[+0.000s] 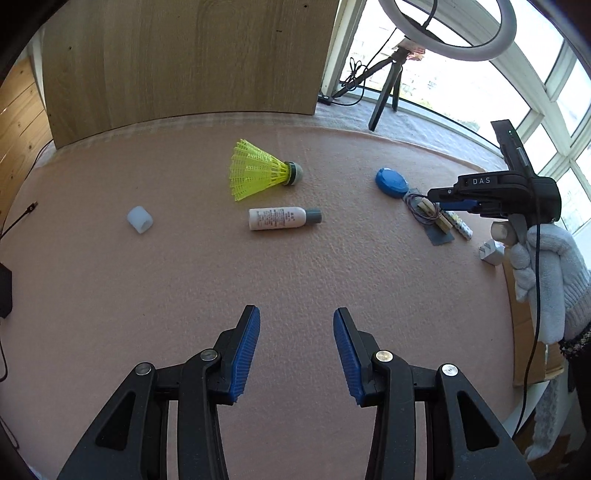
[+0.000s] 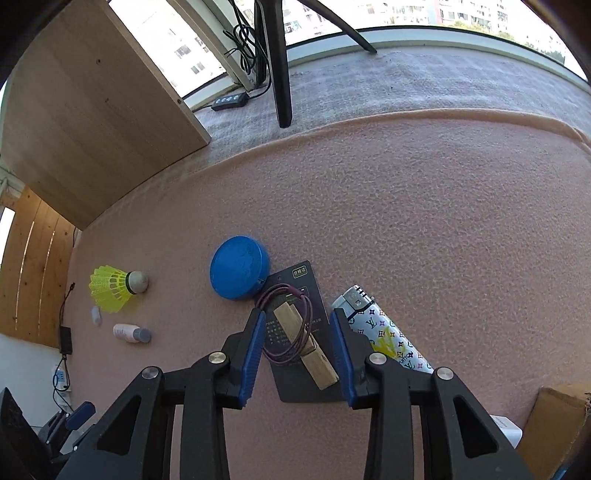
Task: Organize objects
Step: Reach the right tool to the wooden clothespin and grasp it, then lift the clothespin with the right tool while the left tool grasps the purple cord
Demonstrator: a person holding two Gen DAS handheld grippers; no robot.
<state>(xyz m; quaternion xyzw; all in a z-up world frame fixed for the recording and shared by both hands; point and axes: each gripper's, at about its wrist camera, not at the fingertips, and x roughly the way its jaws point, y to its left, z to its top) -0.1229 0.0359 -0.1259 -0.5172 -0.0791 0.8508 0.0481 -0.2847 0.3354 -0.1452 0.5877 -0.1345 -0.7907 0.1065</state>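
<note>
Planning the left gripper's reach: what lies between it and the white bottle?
Nothing: in the left wrist view, bare pink mat separates the left gripper from the white bottle.

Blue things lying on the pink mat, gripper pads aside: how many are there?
1: the blue round lid, lying beside the dark card just ahead of the right gripper, right of the yellow shuttlecock. Others may be hidden beneath the grippers.

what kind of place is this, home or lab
Probably a home room by a window, set up for recording: a pink felt-covered table with household odds and ends, a ring light on a tripod, and apartment blocks visible outside the window.
</note>
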